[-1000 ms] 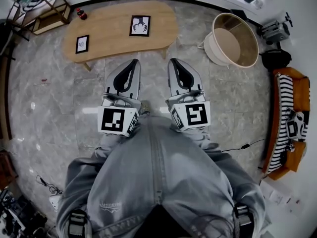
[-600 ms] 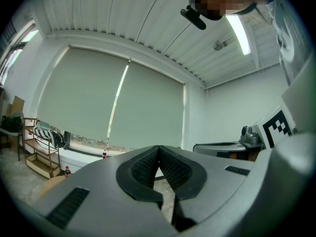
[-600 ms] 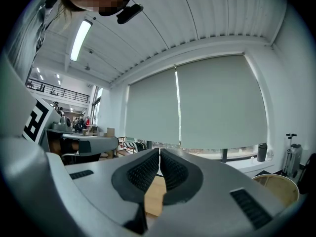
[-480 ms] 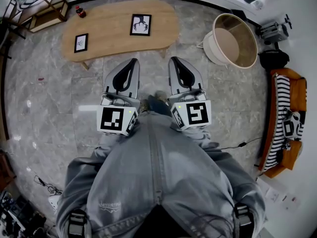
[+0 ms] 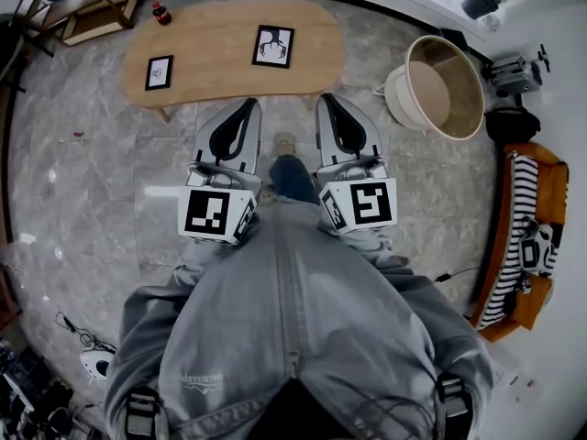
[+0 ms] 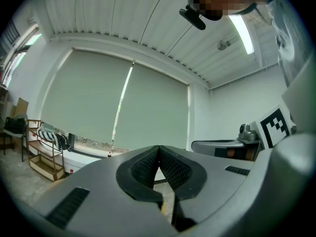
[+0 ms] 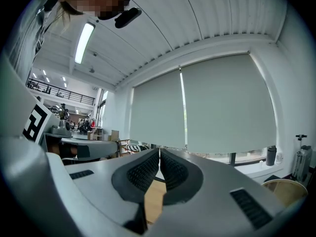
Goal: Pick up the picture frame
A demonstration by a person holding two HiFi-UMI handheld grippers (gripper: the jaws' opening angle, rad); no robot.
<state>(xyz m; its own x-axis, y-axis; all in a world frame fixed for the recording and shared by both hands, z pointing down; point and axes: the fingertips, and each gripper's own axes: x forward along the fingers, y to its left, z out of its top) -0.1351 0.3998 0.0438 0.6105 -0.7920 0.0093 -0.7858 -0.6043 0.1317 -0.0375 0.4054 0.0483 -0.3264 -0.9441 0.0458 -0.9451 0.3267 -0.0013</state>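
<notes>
Grey marble-tile floor [image 5: 92,181], viewed from above.

Left grey hand-held gripper [image 5: 249,106]: held level, jaws pressed together, pads meeting, nothing pinched.

Right grey hand-held gripper [image 5: 326,100]: held level beside the left, jaws likewise pressed together, nothing pinched.

Long oval light-wood low table [image 5: 211,62]: stood just ahead of both gripper tips, untouched.

Larger black picture frame with a dark figure on white [image 5: 273,46]: lay flat on the table, ahead of the grippers and between their two lines, apart from both.

Smaller black picture frame [image 5: 159,71]: lay flat on the same table, ahead and well to the left of the left gripper.

Dark bottle with a red cap [image 5: 162,12]: stood at the table's far left end.

Round cream tub with a wooden rim [image 5: 440,85]: sat on the floor, ahead and to the right of the right gripper.

Orange sofa with a black-and-white striped cushion [image 5: 527,236]: placed far to the right of the right gripper.

Person's grey denim clothing [image 5: 293,319]: filled the view behind both grippers.
</notes>
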